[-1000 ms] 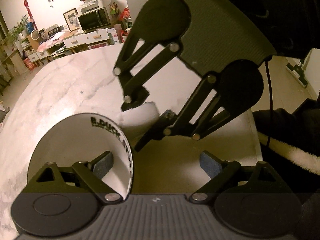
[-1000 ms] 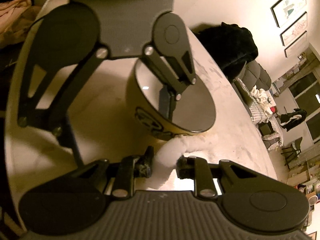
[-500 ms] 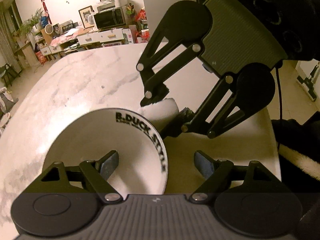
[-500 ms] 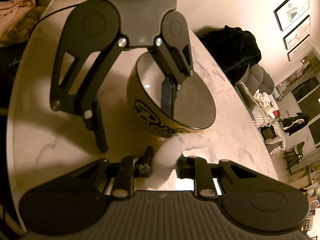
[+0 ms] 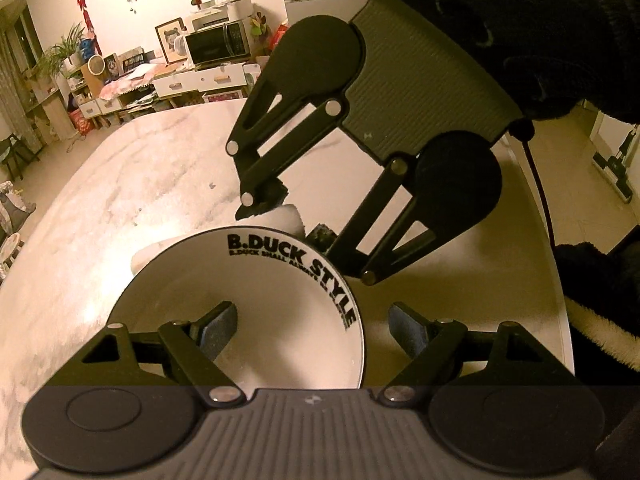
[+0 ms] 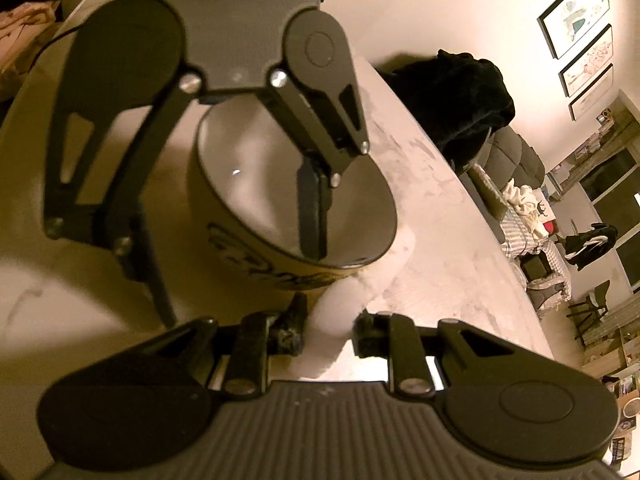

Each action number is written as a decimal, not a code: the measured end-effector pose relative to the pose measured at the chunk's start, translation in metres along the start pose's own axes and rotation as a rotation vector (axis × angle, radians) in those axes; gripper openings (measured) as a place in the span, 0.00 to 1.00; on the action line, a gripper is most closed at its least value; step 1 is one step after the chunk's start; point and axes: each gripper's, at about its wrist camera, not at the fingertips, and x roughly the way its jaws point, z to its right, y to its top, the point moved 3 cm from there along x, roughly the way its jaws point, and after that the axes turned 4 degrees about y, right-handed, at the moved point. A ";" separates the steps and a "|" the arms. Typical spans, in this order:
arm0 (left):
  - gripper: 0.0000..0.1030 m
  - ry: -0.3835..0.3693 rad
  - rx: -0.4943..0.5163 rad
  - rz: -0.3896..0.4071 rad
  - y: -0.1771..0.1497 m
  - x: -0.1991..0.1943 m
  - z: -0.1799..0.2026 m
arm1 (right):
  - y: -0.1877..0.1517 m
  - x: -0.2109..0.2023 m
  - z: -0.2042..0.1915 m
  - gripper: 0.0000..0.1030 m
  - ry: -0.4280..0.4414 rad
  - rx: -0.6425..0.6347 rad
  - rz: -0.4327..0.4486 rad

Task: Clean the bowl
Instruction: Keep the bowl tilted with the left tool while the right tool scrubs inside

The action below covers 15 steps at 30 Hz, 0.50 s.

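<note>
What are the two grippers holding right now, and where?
Right gripper pinches one end of the white cloth. Left gripper straddles the bowl rim, one finger inside; a firm grip isn't clear.

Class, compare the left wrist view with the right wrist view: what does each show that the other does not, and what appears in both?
Left wrist view only: the lettering inside the bowl's rim and a microwave.

Right wrist view only: the bowl's yellow outside, framed pictures and a sofa.

Both: the bowl, the marble table, the white cloth pinched in the right tongs, and the left tongs straddling the rim.
</note>
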 end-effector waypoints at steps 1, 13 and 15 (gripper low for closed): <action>0.81 -0.006 -0.002 0.001 0.001 0.000 0.000 | 0.000 0.000 0.000 0.23 -0.002 -0.003 -0.001; 0.81 -0.001 0.050 -0.004 0.010 0.007 0.018 | -0.008 -0.020 -0.021 0.23 -0.042 0.003 -0.016; 0.81 0.002 0.054 -0.004 0.008 0.007 0.020 | -0.008 -0.024 -0.025 0.23 -0.041 0.002 -0.021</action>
